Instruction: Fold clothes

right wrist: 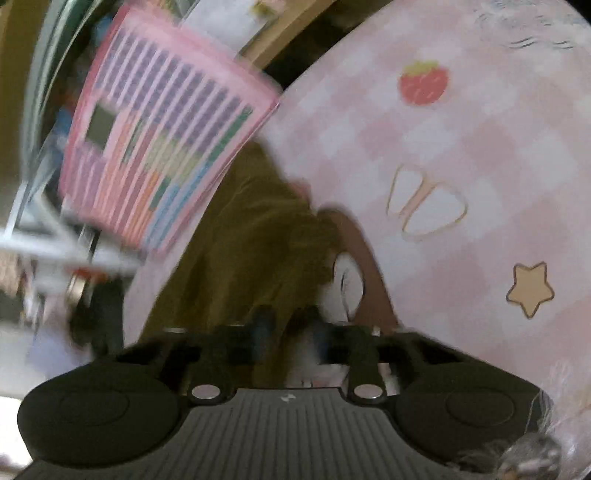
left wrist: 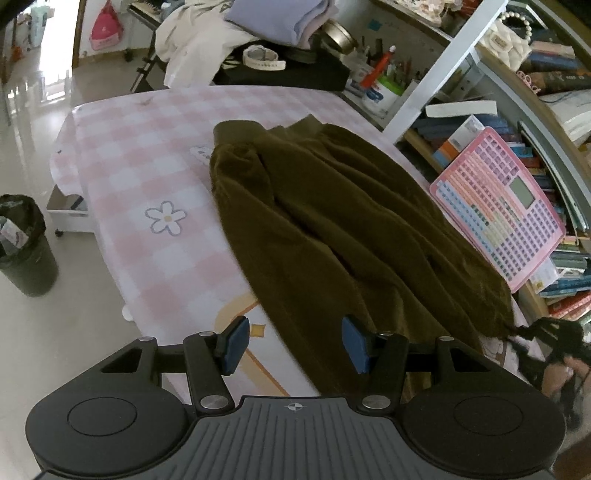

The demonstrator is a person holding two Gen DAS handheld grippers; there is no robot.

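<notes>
An olive-brown velvety garment point(left wrist: 332, 221) lies lengthwise on the pink checked table point(left wrist: 147, 155), its ribbed cuffs at the far end. My left gripper point(left wrist: 295, 343) hovers open over the near edge of the cloth, with nothing gripped between its blue pads point(left wrist: 236, 339). At the near right the cloth is drawn into a point toward a dark blurred shape. In the blurred right wrist view, my right gripper point(right wrist: 291, 330) has its fingers close together, with the garment point(right wrist: 251, 236) bunched between them.
A pink keyboard-like board point(left wrist: 502, 206) leans against a bookshelf point(left wrist: 546, 122) along the table's right side. Piled clothes point(left wrist: 229, 33) and a pen cup point(left wrist: 380, 92) stand at the far end. A dark bin point(left wrist: 26, 251) and a white drawer point(left wrist: 66, 210) sit on the floor to the left.
</notes>
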